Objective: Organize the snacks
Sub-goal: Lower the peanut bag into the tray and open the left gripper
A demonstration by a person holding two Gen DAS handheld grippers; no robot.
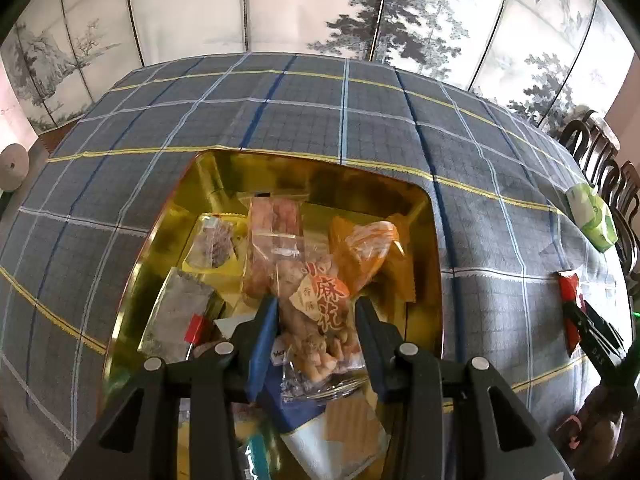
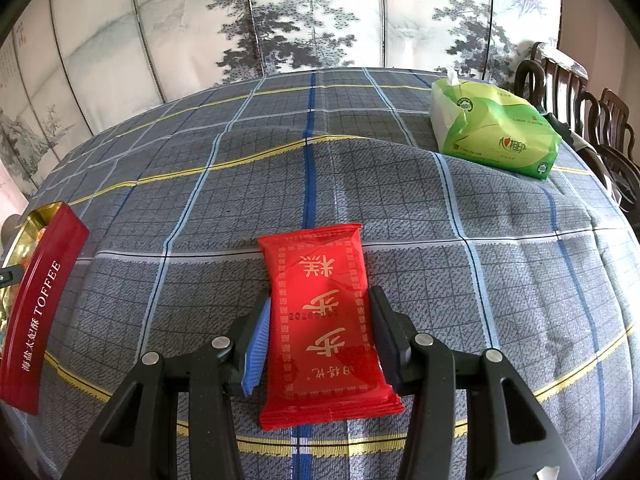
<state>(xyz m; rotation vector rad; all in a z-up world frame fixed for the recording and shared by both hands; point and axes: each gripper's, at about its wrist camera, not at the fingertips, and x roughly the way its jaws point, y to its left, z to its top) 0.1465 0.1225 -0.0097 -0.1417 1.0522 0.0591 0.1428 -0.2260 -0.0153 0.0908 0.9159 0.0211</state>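
Tin (image 1: 168, 216): glossy gold metal. Tablecloth (image 2: 360, 184): matt woven cloth. Red packet (image 2: 324, 320): shiny plastic film.

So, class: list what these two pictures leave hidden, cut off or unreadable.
- Left wrist view: packets at the near end of the gold tin, hidden by the left gripper and its clear snack bag.
- Right wrist view: red toffee tin, contents cut off by the left edge.
- Red packet: date stamp blurred.
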